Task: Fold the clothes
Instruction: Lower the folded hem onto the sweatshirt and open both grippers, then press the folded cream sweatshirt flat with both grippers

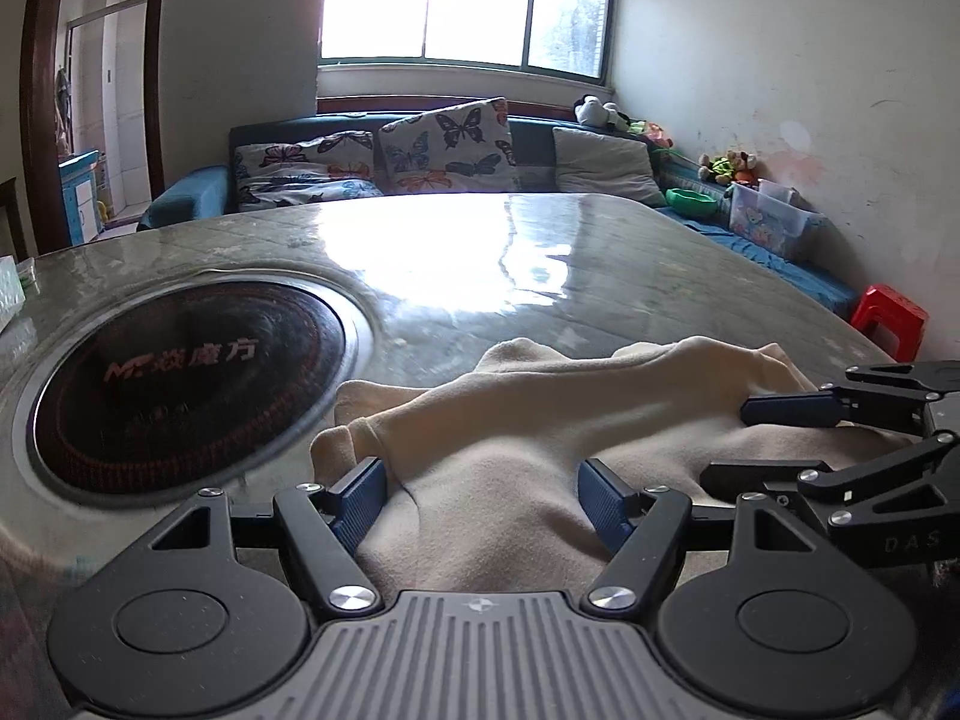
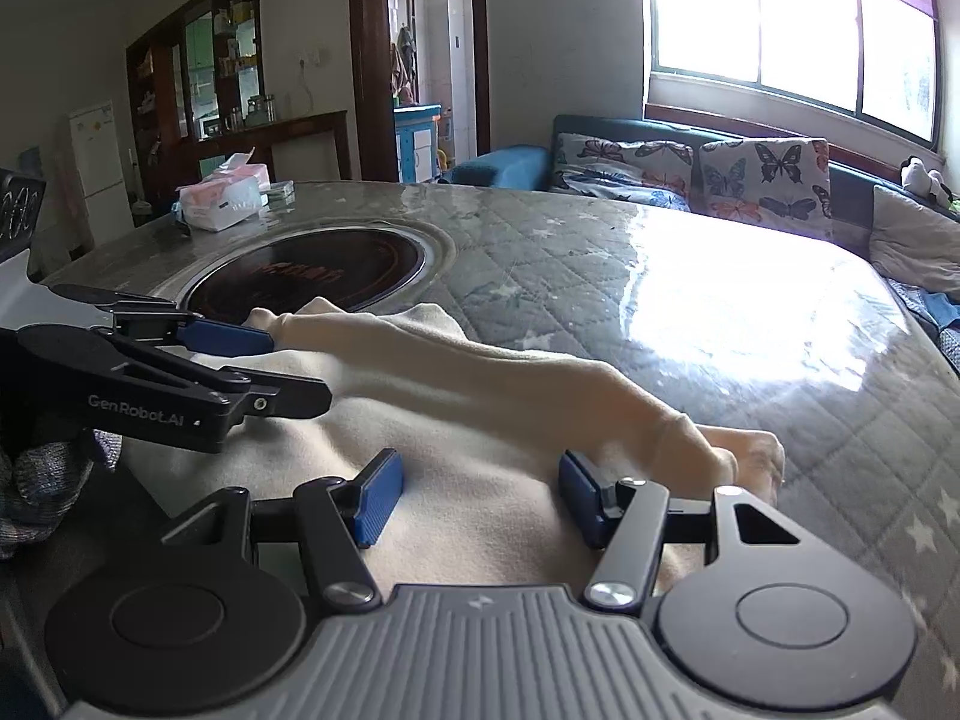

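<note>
A cream garment point(image 1: 540, 420) lies bunched on the near part of the round table. In the right wrist view the garment point(image 2: 480, 396) has a long rolled fold running from upper left to lower right. My left gripper point(image 1: 483, 498) is open, its blue pads low on either side of a raised hump of the cloth. My right gripper point(image 2: 480, 495) is open too, resting over the garment's near edge. Each gripper shows in the other's view: the right gripper point(image 1: 750, 441) at the right edge, the left gripper point(image 2: 282, 369) at the left, both with fingers apart over the cloth.
The table point(image 2: 630, 252) has a quilted cover under glossy plastic. A round black cooktop point(image 1: 186, 378) is set into it left of the garment. A tissue pack point(image 2: 222, 204) sits at the far left edge. A sofa point(image 1: 420, 156) and a red stool point(image 1: 888, 318) stand beyond.
</note>
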Demonstrator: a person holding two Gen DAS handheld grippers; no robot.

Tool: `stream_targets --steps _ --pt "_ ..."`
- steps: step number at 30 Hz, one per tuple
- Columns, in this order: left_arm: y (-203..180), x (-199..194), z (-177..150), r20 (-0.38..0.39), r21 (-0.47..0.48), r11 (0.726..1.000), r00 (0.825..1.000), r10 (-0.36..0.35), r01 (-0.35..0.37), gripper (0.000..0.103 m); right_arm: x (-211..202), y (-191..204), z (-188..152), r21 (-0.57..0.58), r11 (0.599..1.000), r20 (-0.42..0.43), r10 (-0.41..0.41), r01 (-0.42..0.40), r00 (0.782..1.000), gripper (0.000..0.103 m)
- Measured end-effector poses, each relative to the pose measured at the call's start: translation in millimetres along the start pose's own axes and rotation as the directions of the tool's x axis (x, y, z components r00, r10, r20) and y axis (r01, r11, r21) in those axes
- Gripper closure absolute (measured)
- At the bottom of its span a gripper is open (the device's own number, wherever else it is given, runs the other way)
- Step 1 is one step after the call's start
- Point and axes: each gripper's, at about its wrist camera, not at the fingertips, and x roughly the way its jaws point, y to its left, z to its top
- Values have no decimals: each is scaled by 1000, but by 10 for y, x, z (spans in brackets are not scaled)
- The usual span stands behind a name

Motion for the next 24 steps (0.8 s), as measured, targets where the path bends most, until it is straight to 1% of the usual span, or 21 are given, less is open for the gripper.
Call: stream_targets --steps 5,7,9,13,15,18,20,22,24 --pt "-102 -110 -71 2 14 1000 1000 -13 13 29 -204 13 -136 23 1000 11 -6 5 1000 41" --pt "-128 -128 -58 -11 23 1000 1000 -20 20 29 -239 11 -91 30 1000 13 -7 7 1000 41" --pt "-132 -132 27 -7 35 999 999 -31 31 31 -273 9 -46 38 999 15 -9 9 1000 41" --pt "-175 -129 177 22 46 998 999 -46 45 31 -246 -11 102 54 998 19 -13 12 1000 44" --pt "-169 -71 227 18 35 998 999 -46 45 31 -203 -26 195 63 998 22 -15 14 1000 48" --pt "-140 48 267 0 18 999 1000 -29 29 34 -14 -94 301 73 997 -10 -27 28 1000 64" --pt "-117 130 284 -18 4 1000 1000 -15 15 36 113 -146 300 99 994 -50 -44 48 998 75" --pt "-100 240 300 -58 -7 1000 998 7 -7 36 106 -152 301 96 994 -53 -46 51 998 76" --pt "-70 312 289 -77 -14 1000 997 14 -15 36 55 -137 305 84 995 -44 -44 48 998 76"
